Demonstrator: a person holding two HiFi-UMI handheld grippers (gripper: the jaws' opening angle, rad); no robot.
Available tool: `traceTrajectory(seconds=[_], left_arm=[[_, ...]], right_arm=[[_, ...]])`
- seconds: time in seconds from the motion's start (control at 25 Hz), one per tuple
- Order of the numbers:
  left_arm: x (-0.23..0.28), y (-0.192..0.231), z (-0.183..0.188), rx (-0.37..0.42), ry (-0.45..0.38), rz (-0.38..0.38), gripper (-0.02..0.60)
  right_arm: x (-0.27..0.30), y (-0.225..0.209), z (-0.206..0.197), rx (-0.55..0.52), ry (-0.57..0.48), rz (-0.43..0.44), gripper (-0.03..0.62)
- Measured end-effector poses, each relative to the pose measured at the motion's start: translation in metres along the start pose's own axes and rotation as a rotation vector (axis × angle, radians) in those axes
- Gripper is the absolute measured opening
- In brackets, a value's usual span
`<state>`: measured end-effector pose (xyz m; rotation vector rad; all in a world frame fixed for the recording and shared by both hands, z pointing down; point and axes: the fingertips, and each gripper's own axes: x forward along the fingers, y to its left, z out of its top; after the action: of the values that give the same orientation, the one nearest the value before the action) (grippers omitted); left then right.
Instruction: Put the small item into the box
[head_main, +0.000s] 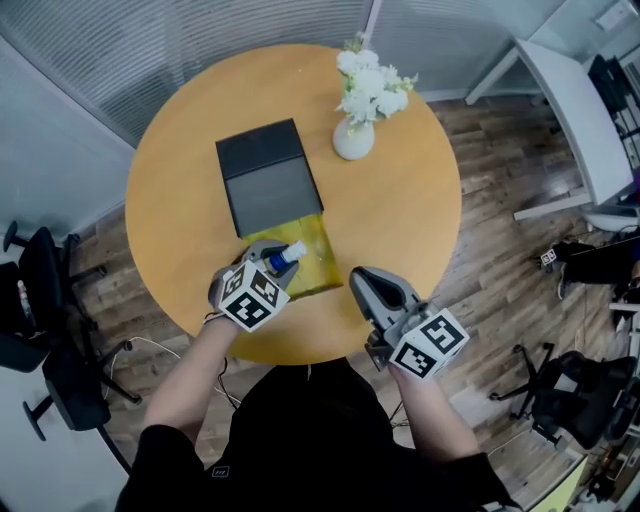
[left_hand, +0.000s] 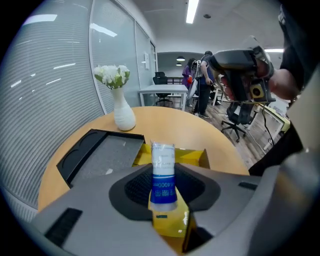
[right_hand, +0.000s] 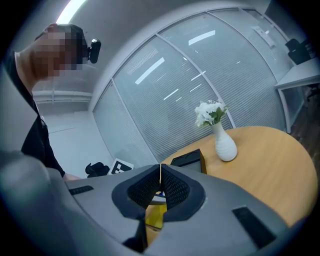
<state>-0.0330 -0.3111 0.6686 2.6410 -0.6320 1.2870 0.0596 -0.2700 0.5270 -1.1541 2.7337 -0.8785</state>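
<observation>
A small white bottle (head_main: 290, 253) with a blue label (left_hand: 163, 176) stands upright between the jaws of my left gripper (head_main: 279, 257), which is shut on it. It hangs just above an open yellow carton (head_main: 320, 262) near the table's front edge; the carton's flaps (left_hand: 194, 157) show behind the bottle. A flat black box (head_main: 268, 176) with a grey inside (left_hand: 105, 156) lies open beyond the carton and touches it. My right gripper (head_main: 366, 282) is to the right of the carton, apart from it. Its pads (right_hand: 160, 186) meet with nothing between them.
A white vase with white flowers (head_main: 356, 128) stands at the back of the round wooden table (head_main: 420, 215), right of the black box. Office chairs (head_main: 40, 330) and a white desk (head_main: 570, 110) surround the table. People stand far off in the room (left_hand: 202, 80).
</observation>
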Motion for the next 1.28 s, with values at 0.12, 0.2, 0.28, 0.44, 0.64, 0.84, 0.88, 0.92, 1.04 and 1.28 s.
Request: traceTrajectory(seconds=[0.12, 0.2, 0.28, 0.44, 0.64, 0.84, 0.88, 0.92, 1.04, 1.28], left_arm=[[0.016, -0.005, -0.010, 0.056, 0.053, -0.020, 0.140], [0.025, -0.010, -0.015, 0.110, 0.088, -0.034, 0.140], [0.035, -0.015, -0.019, 0.156, 0.118, -0.053, 0.140], [0.054, -0.020, -0.029, 0.182, 0.177, -0.095, 0.141], [0.068, -0.027, -0.039, 0.182, 0.235, -0.125, 0.144], [0.072, -0.029, -0.044, 0.189, 0.255, -0.126, 0.146], [0.072, -0.027, -0.044, 0.194, 0.260, -0.118, 0.147], [0.071, -0.026, -0.045, 0.198, 0.263, -0.111, 0.150], [0.067, -0.022, -0.043, 0.200, 0.262, -0.096, 0.167], [0.046, -0.011, -0.035, 0.155, 0.221, -0.047, 0.173]], right_arm=[[0.000, -0.006, -0.010, 0.018, 0.015, -0.001, 0.037], [-0.002, -0.011, -0.013, 0.027, 0.020, -0.008, 0.037], [-0.005, -0.016, -0.016, 0.034, 0.023, -0.015, 0.037], [-0.011, -0.026, -0.021, 0.049, 0.025, -0.025, 0.037], [-0.014, -0.032, -0.023, 0.063, 0.023, -0.029, 0.037], [-0.015, -0.034, -0.018, 0.059, 0.024, -0.021, 0.037], [-0.014, -0.034, -0.017, 0.058, 0.025, -0.017, 0.037], [-0.012, -0.035, -0.016, 0.057, 0.025, -0.013, 0.037], [-0.006, -0.032, -0.013, 0.052, 0.027, 0.005, 0.037], [0.000, -0.015, -0.006, 0.027, 0.029, 0.031, 0.037]])
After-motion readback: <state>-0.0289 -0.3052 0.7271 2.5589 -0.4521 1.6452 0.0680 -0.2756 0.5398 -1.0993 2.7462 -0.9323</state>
